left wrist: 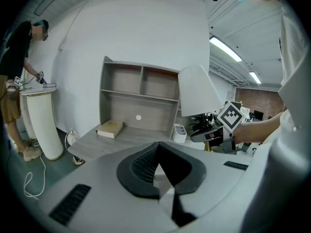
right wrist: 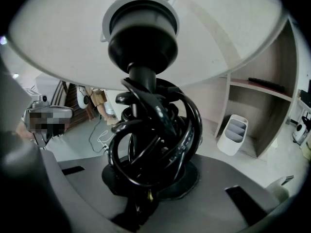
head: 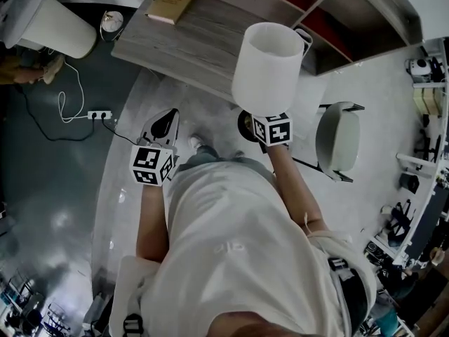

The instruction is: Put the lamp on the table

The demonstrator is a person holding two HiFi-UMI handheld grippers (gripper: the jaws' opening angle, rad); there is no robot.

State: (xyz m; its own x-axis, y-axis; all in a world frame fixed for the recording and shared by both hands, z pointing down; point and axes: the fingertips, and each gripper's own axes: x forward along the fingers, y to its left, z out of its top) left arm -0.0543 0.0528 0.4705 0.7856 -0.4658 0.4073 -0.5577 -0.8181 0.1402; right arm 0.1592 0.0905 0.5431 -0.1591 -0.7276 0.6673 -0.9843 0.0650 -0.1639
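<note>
White, smooth shade, tapered drum shape, open at the top: that's the lamp [head: 268, 65]. Under the shade sits a glossy black socket collar on a thin black stem, w/ a ball of looped black bands round it [right wrist: 150, 125]. The loops are shiny, hard-looking and interwoven like a cage.

Right gripper [head: 261, 125] has the lamp. In the right gripper view the jaws [right wrist: 148, 188] are closed in on the lower part of the looped black body, w/ the stem rising straight up between them and the shade overhead. The lamp is upright, carried in the air at the near edge of the table [head: 189, 37], not resting on it. In the left gripper view the lamp [left wrist: 197, 97] hangs to the right of the shelf unit [left wrist: 141, 86], w/ the right gripper [left wrist: 214, 130] below the shade.

Table is pale grey wood-grain, flat top. On it lie a tan book [head: 172, 3] and, toward the right, a white divided pen holder [right wrist: 231, 134].

Left gripper [head: 163, 125] is low at the person's left, well apart from the lamp. Its ribbed dark pads meet in a V [left wrist: 160, 171], jaws together w/ nothing between.
</note>
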